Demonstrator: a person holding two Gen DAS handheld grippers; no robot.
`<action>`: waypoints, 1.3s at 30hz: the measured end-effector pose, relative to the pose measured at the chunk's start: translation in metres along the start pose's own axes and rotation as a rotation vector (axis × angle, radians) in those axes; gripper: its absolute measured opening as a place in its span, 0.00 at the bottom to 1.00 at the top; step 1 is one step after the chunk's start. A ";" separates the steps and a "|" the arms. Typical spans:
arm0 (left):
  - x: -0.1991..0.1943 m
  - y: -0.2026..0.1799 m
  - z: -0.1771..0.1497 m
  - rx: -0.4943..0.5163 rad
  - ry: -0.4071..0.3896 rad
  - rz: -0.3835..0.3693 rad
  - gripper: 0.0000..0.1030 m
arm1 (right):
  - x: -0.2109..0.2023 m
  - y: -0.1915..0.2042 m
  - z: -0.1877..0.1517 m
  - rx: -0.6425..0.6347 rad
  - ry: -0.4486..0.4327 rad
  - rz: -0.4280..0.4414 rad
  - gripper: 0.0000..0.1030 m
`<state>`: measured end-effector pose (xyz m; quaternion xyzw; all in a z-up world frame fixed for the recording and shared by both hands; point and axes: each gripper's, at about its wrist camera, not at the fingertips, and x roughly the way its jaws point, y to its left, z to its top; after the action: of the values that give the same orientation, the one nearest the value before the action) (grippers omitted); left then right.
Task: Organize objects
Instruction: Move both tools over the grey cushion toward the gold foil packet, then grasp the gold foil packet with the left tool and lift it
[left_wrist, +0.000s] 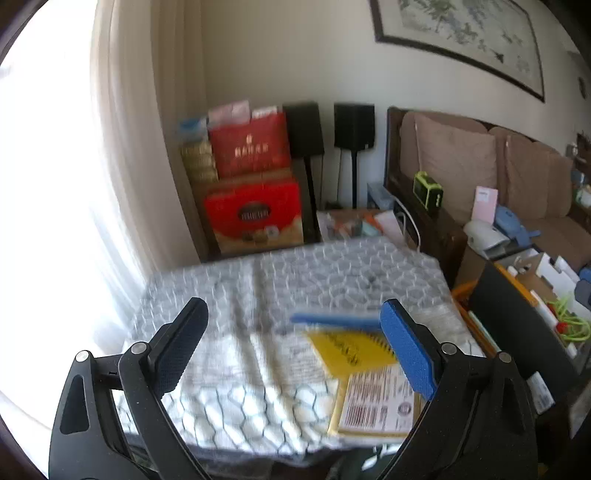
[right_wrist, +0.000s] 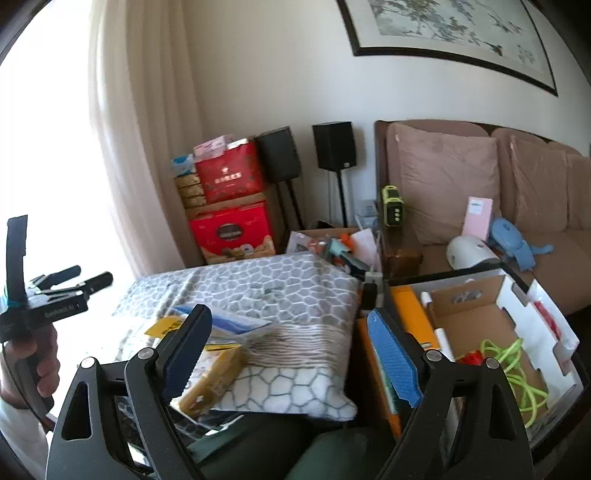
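Note:
In the left wrist view my left gripper (left_wrist: 295, 306) stands open above a cushion (left_wrist: 258, 295) with a grey honeycomb pattern; nothing is between its fingers. On the cushion beneath it lie a yellow spiral notebook (left_wrist: 347, 350), a blue flat item (left_wrist: 332, 319) and a padded envelope (left_wrist: 376, 406) with a printed label. My right gripper (right_wrist: 290, 315) is open and empty too, hovering over the cushion's (right_wrist: 280, 288) right half. The right wrist view shows the notebook (right_wrist: 162, 326), a blue and white booklet (right_wrist: 229, 321) and the envelope (right_wrist: 218, 376) near its left finger. A hand (right_wrist: 44, 362) holds the left gripper (right_wrist: 85, 277) at the far left.
To the right of the cushion stands an open cardboard box (right_wrist: 480, 317) holding a green cord (right_wrist: 517, 369), with an orange folder (right_wrist: 410, 310) upright beside it. Behind are red gift boxes (right_wrist: 232, 229), two black speakers (right_wrist: 334, 146) and a brown sofa (right_wrist: 517, 184) with loose items.

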<state>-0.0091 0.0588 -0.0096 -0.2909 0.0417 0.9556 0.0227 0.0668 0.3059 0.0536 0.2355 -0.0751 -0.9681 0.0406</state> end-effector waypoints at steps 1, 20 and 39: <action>0.000 0.009 -0.002 -0.026 0.008 0.001 0.91 | 0.002 0.006 -0.002 -0.011 0.001 0.007 0.88; 0.049 0.024 -0.029 -0.140 0.083 -0.089 1.00 | 0.053 -0.021 -0.039 0.038 -0.033 -0.080 0.91; 0.064 0.011 -0.039 -0.140 0.109 -0.121 1.00 | 0.058 -0.012 -0.044 -0.046 -0.030 -0.019 1.00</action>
<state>-0.0414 0.0451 -0.0765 -0.3451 -0.0418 0.9358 0.0579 0.0353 0.3059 -0.0131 0.2208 -0.0511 -0.9733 0.0358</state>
